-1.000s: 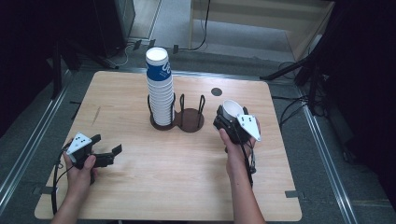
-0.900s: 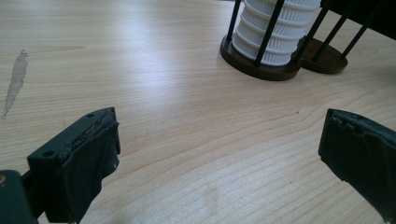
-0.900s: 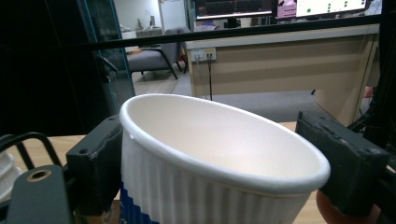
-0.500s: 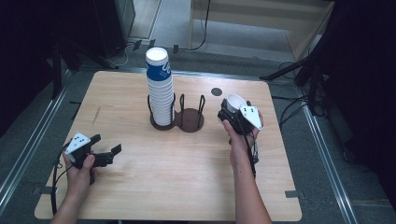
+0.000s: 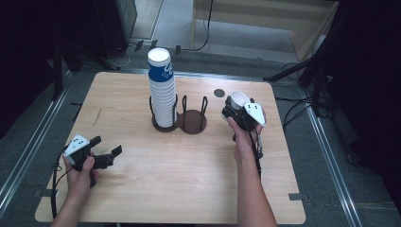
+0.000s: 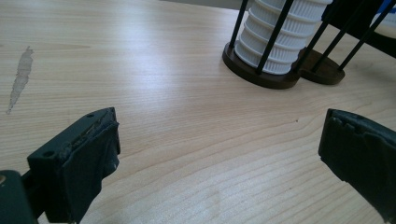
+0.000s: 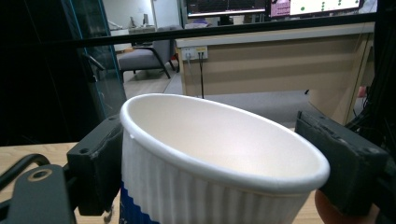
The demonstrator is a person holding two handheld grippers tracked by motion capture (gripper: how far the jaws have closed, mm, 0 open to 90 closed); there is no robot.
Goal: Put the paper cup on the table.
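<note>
White cup's (image 7: 219,158) hollow between right tongs (image 7: 224,163)

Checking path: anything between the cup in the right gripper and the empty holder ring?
Nothing visible. The cup sits in the right gripper, right of the empty ring; only bare table lies between. The stack fills the far ring.

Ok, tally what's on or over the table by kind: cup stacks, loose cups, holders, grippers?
Cup stacks: 1, the tall stack in the holder's left ring
Loose cups: 1, the cup held in the right gripper
Cup holders: 1, the dark two-ring holder
Grippers: 2, counting the open left gripper
Total: 5
</note>
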